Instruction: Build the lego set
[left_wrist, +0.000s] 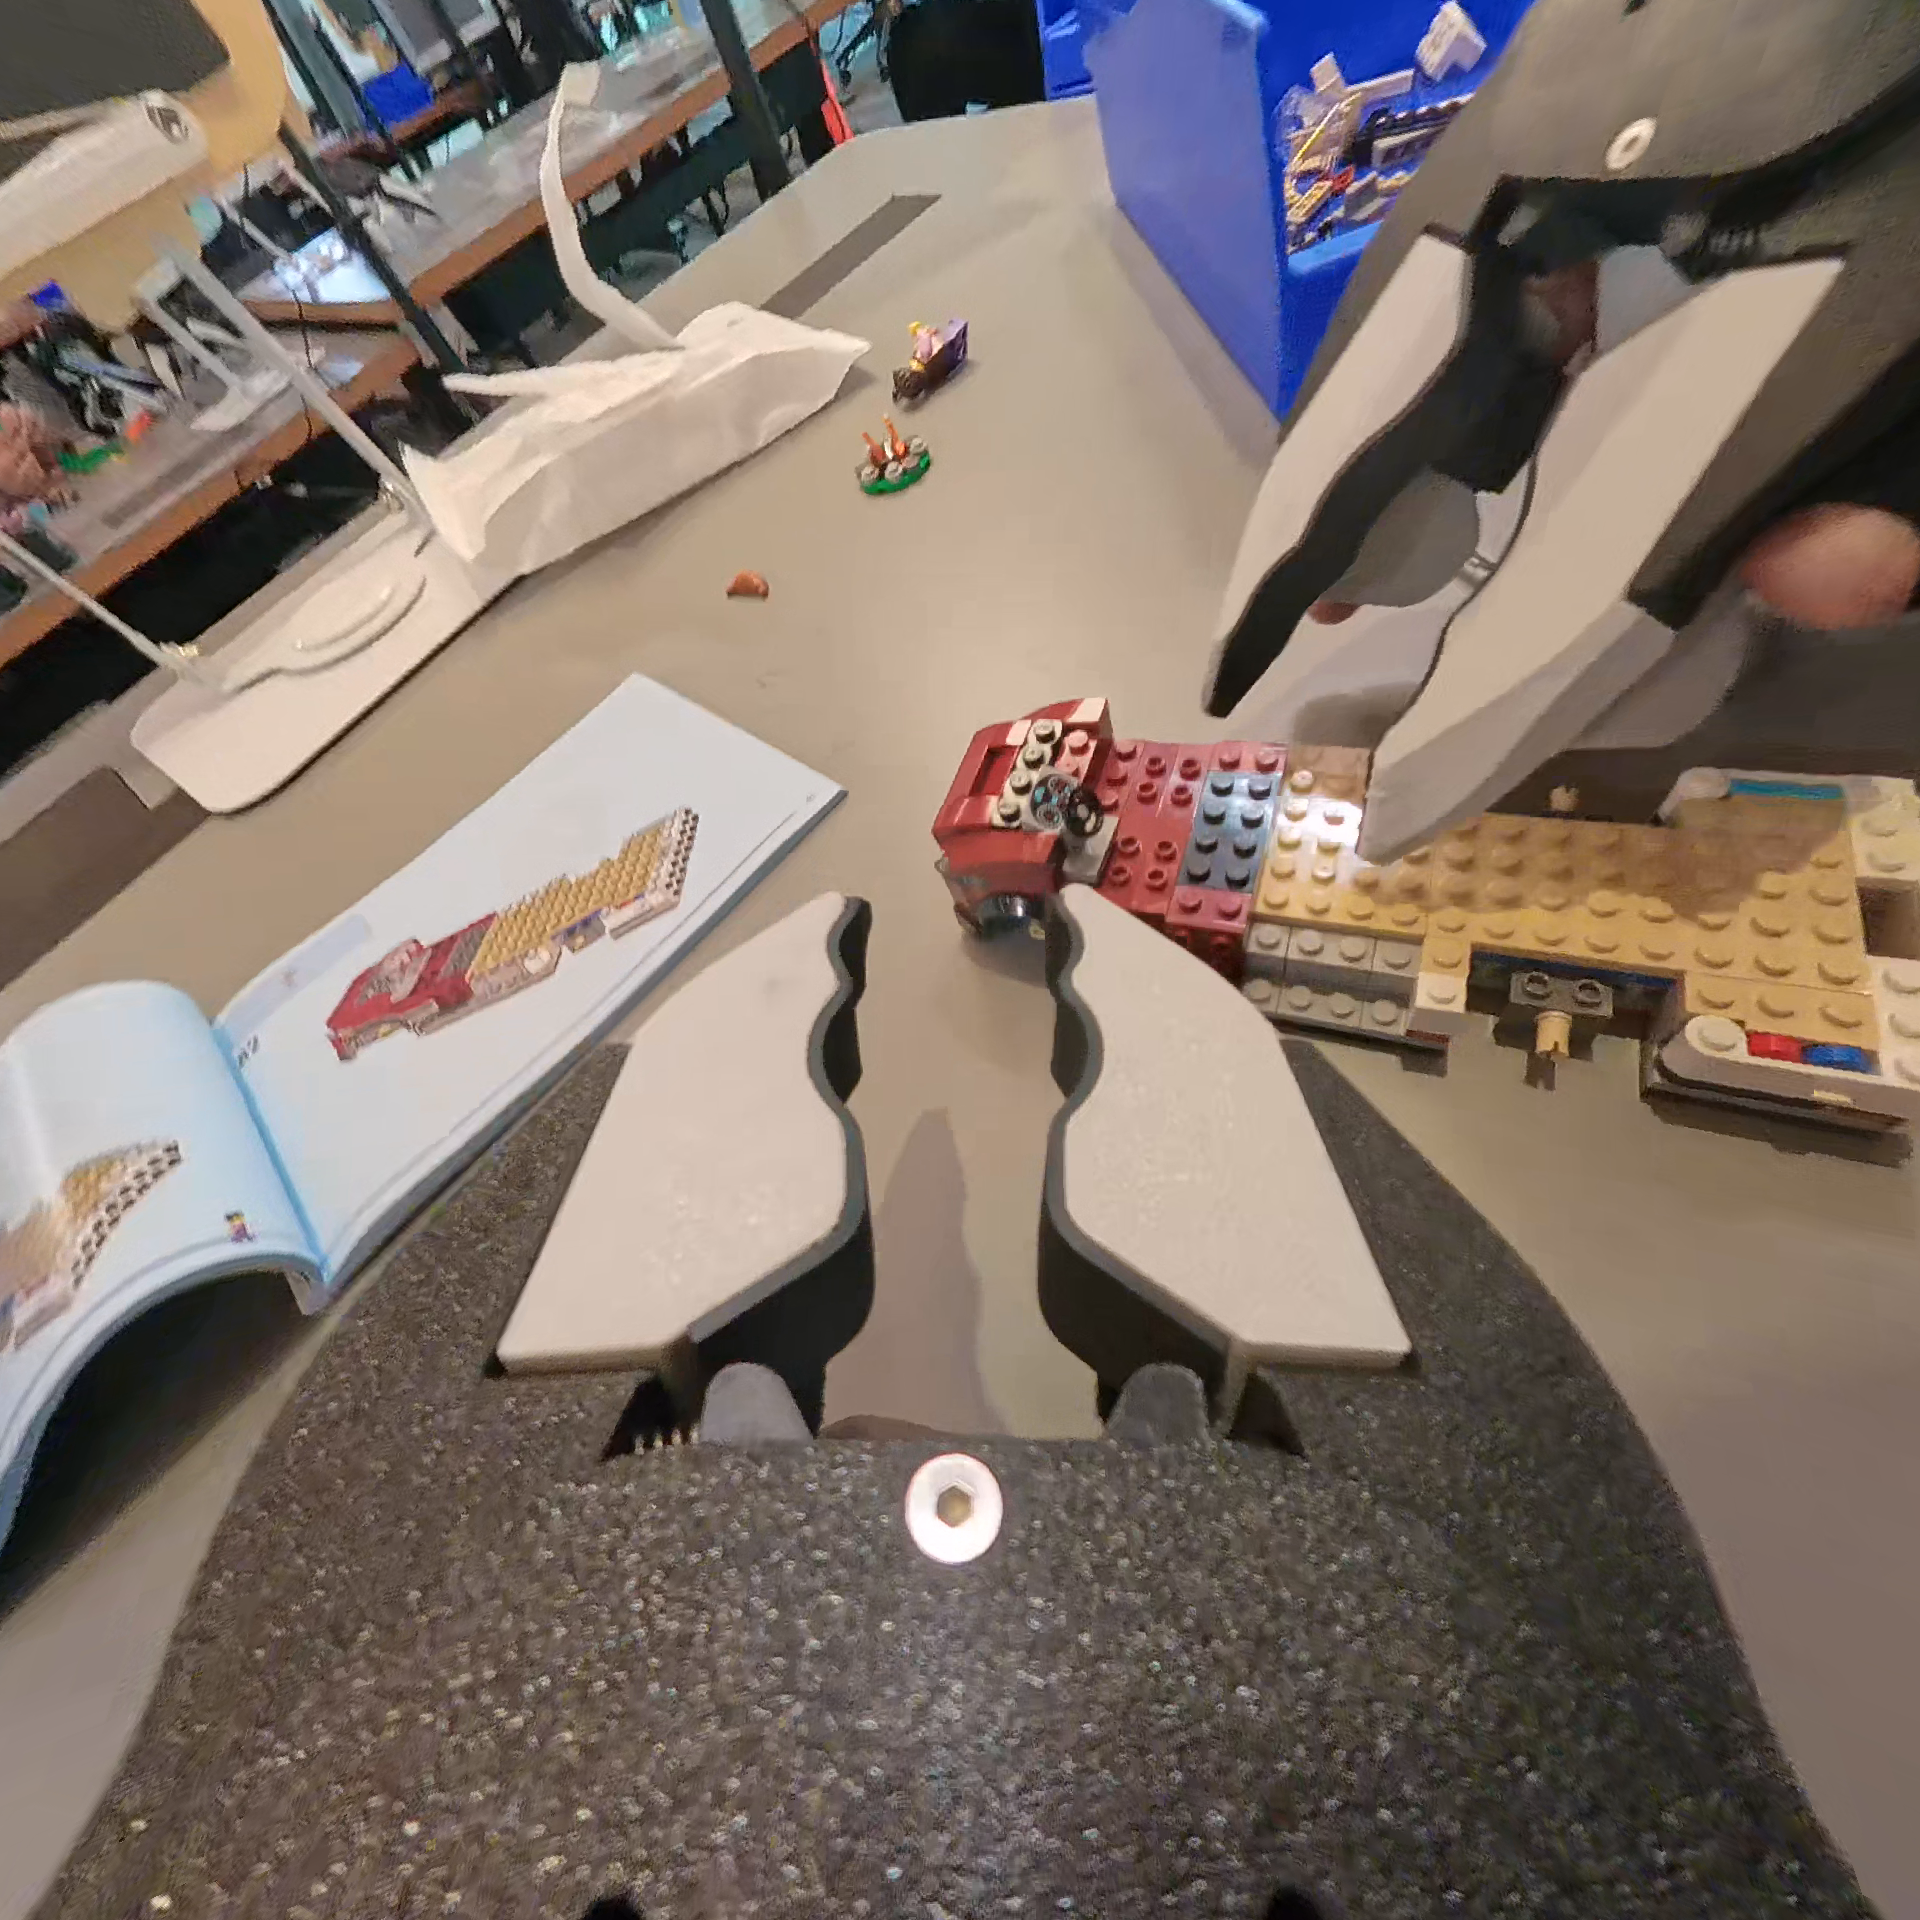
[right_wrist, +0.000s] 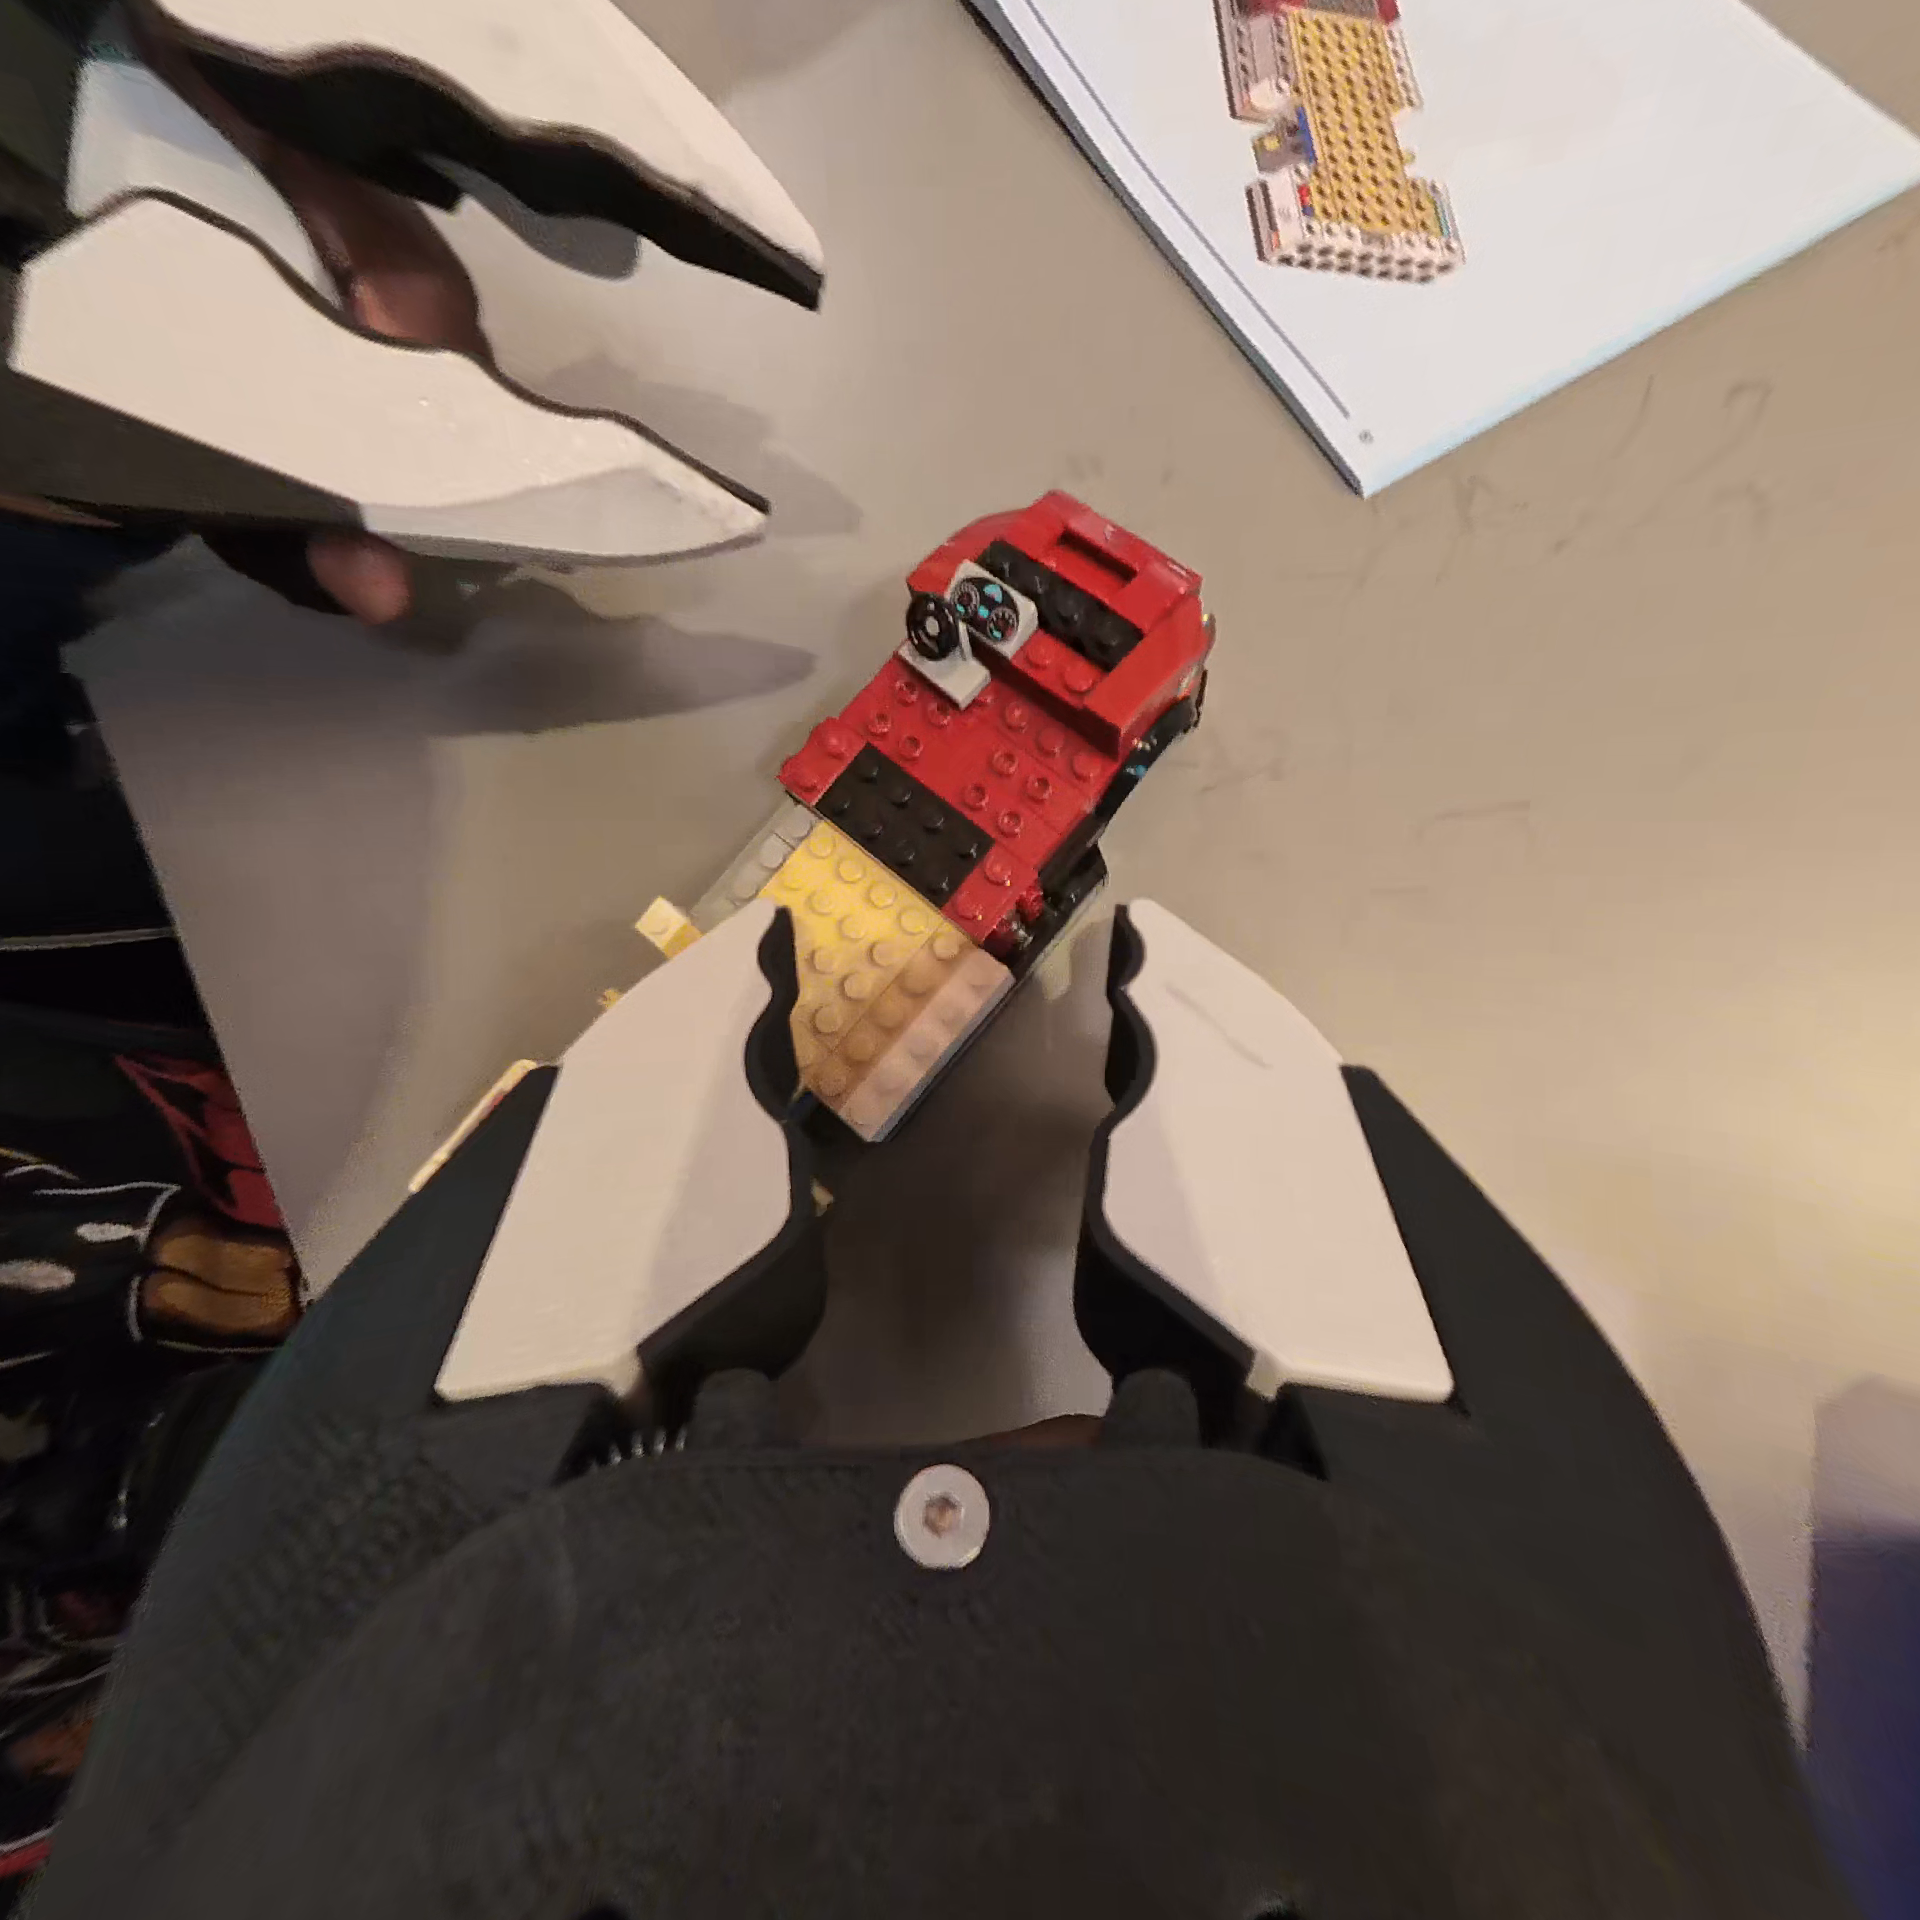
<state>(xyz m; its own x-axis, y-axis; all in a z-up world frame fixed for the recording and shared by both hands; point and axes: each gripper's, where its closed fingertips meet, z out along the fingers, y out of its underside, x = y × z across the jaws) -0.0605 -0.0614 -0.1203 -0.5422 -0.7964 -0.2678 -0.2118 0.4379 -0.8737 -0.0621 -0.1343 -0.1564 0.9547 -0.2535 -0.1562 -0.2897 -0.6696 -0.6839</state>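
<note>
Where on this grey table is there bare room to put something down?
Bare table lies between the open booklet, the white paper bag and the brick truck. Near the truck's cab it is crowded: both open tools hover there.

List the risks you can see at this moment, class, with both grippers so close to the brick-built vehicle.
1. The right gripper has open jaws over the tan deck, one fingertip at its studs; pressing there might pop plates loose.
2. The left gripper, open, sits beside the red cab; a nudge could knock off the small steering wheel.
</note>
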